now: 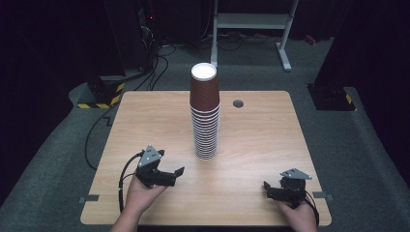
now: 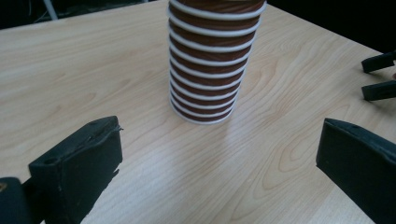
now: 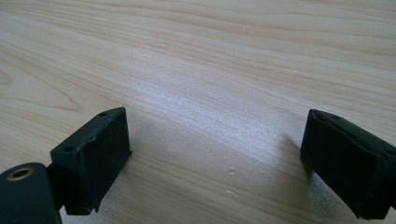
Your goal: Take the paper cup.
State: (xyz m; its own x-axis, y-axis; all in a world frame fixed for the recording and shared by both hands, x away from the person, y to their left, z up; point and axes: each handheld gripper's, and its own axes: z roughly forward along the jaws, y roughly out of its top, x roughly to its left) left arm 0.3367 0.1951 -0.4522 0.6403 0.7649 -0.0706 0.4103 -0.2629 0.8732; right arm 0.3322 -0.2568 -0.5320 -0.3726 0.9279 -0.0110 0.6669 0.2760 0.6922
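Left gripper [image 1: 170, 170] at lower left of high view, jaws wide apart, nothing between. Cup stack [image 1: 205, 113] stood up and right of it at frame centre, apart; cups nested, top cup's inside white. Right gripper [image 1: 269, 187] at lower right, jaws spread over bare table [image 1: 261, 130], well apart from stack.

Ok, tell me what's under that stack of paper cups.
The stack of cups stands rim-down directly on the bare wooden table; nothing shows between its lowest rim and the wood. Whether anything sits inside, beneath the cups, cannot be seen, because the brown walls cover it.
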